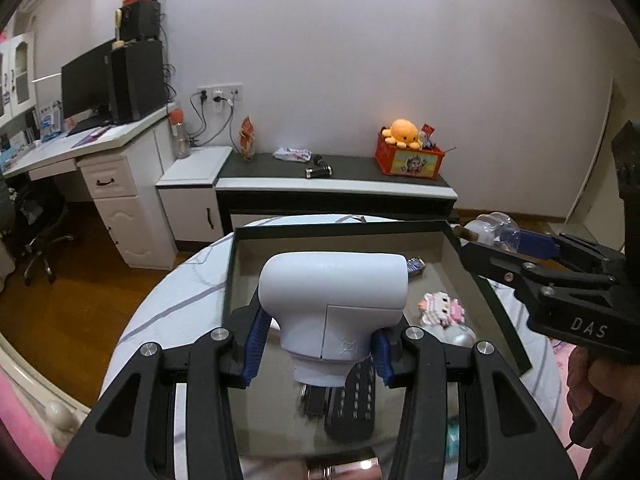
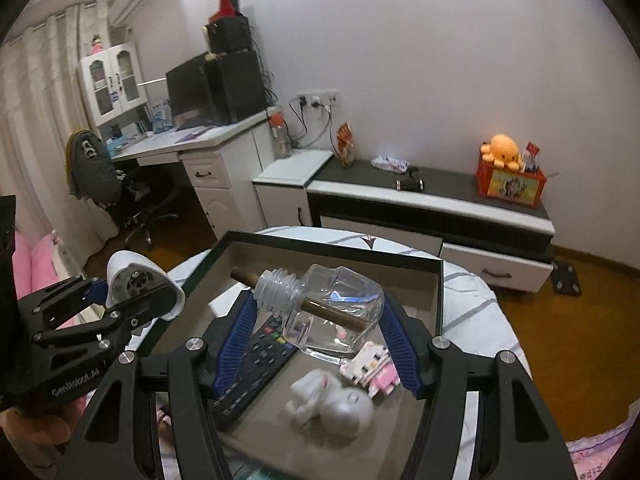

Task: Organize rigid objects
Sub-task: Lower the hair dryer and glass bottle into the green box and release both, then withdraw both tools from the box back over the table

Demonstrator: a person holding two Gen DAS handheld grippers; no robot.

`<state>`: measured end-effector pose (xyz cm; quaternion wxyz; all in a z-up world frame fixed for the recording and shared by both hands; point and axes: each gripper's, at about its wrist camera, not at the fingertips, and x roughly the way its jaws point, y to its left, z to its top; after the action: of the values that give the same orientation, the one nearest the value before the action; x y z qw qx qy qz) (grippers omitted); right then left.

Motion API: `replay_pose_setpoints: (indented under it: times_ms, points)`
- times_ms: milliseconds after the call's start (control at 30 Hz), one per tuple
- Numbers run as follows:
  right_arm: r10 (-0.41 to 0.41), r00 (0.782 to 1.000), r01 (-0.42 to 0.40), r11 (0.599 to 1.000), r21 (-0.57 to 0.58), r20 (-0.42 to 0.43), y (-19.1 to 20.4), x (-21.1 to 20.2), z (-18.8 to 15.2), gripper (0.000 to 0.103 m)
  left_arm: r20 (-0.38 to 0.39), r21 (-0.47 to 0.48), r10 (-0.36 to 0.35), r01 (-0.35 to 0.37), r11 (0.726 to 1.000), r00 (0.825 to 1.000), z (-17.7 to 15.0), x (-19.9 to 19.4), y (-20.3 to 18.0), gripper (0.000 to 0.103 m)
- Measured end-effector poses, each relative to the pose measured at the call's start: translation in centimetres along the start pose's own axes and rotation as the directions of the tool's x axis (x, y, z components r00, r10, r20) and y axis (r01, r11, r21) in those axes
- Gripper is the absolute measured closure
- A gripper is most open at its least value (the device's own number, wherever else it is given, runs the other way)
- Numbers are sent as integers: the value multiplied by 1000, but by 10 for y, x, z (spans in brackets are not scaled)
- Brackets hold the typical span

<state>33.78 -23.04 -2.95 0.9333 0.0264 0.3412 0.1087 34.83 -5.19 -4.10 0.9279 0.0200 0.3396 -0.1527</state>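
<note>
1. Clearly, the right gripper (image 1: 516,246) has "DAS" written on its black body, and the left gripper (image 2: 105,294) has "GenRobot.AI".
2. The left gripper's blue pads are closed on a white device (image 1: 332,300) and hold it above the dark-rimmed tray (image 1: 496,312).
3. The right gripper is closed on a clear glass bottle (image 2: 332,312) with a brown stick inside, also over the tray.
4. Both grippers point forward and downward, side by side.

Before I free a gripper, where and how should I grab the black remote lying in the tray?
Judging from the right wrist view, the remote lies flat and long. Come from above and pinch across its narrow width near the middle; its long edges are straight and parallel. The left gripper is full.
</note>
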Motion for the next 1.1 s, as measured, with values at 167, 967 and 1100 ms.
replay_pose_setpoints:
  times_ms: [167,967,1100]
  points:
    - [-2,996,4,1000,24,-85,-15,40,-1,39,-63,16,-14,15,1000,998,10,42,-6,59]
    - [19,982,3,993,115,-187,-35,53,-15,0,-124,-11,78,-80,997,989,-5,41,11,0]
    - [12,990,5,992,124,-139,-22,30,-16,0,-36,-11,131,-132,991,991,-13,-2,11,0]
